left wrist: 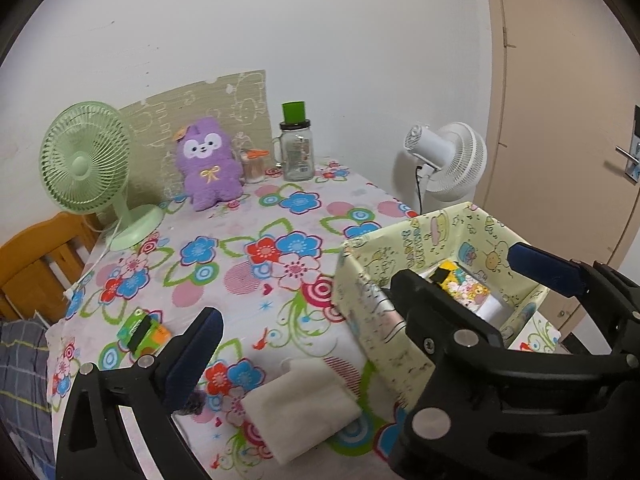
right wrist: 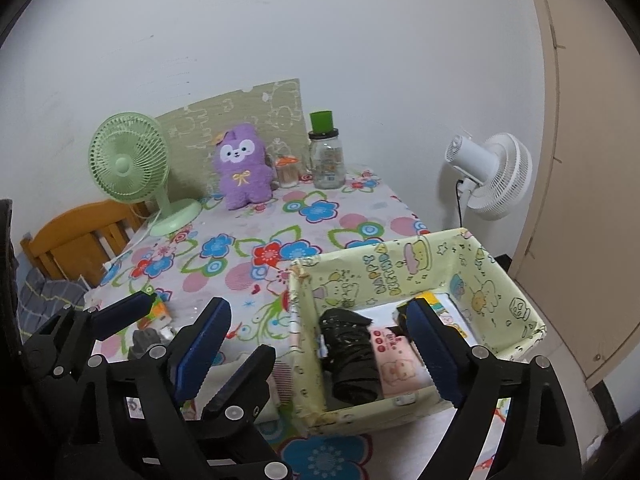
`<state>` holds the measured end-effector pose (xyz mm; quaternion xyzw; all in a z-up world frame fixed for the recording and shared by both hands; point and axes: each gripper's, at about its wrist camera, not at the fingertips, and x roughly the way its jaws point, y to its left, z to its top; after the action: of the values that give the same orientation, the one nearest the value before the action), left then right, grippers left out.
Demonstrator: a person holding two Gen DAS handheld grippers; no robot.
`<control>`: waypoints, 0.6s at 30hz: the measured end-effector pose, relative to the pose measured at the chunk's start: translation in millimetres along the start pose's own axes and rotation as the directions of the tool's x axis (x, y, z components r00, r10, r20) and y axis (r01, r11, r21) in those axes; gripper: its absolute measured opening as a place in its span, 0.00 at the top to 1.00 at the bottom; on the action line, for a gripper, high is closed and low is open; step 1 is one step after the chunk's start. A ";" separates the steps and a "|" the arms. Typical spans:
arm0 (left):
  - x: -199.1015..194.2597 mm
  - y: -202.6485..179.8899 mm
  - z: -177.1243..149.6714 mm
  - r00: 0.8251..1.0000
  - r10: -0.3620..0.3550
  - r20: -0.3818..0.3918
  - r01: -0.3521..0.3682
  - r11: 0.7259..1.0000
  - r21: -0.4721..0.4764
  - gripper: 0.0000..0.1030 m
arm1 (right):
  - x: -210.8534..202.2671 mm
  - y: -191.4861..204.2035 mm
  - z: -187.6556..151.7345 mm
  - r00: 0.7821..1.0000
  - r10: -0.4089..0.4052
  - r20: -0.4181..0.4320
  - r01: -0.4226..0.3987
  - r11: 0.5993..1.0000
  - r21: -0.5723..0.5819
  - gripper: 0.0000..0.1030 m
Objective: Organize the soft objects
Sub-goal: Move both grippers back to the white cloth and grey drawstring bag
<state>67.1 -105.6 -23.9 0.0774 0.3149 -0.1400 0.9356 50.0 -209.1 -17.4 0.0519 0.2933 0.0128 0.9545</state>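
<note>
A pale yellow cartoon-print box (right wrist: 400, 280) stands at the table's near right; it also shows in the left wrist view (left wrist: 376, 276). Inside lie a black bundle (right wrist: 352, 360), a pink tissue pack (right wrist: 394, 356) and a colourful pack (left wrist: 464, 286). A folded white cloth (left wrist: 300, 408) lies on the floral tablecloth left of the box. A green-orange pack (left wrist: 142, 334) lies further left. My left gripper (left wrist: 360, 300) is open above the cloth. My right gripper (right wrist: 320, 344) is open over the box, empty. The left gripper (right wrist: 180, 320) shows beside it.
A purple plush toy (left wrist: 210, 164) sits at the back by a green fan (left wrist: 86, 160), a glass jar with green lid (left wrist: 296, 148) and a small orange-lidded jar (left wrist: 255, 166). A white fan (left wrist: 448, 160) stands beyond the table. A wooden chair (left wrist: 36, 264) is left.
</note>
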 end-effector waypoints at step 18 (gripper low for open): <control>-15.2 52.9 -27.2 0.998 0.069 0.005 -0.068 0.997 -0.041 0.01 | 5.7 58.0 -14.5 1.000 0.027 0.004 -0.027 0.998 -0.061 0.06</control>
<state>56.5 -45.8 -33.1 0.0686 0.3118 -0.1017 0.9422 47.0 -149.7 -26.3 0.0268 0.2898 0.0344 0.9561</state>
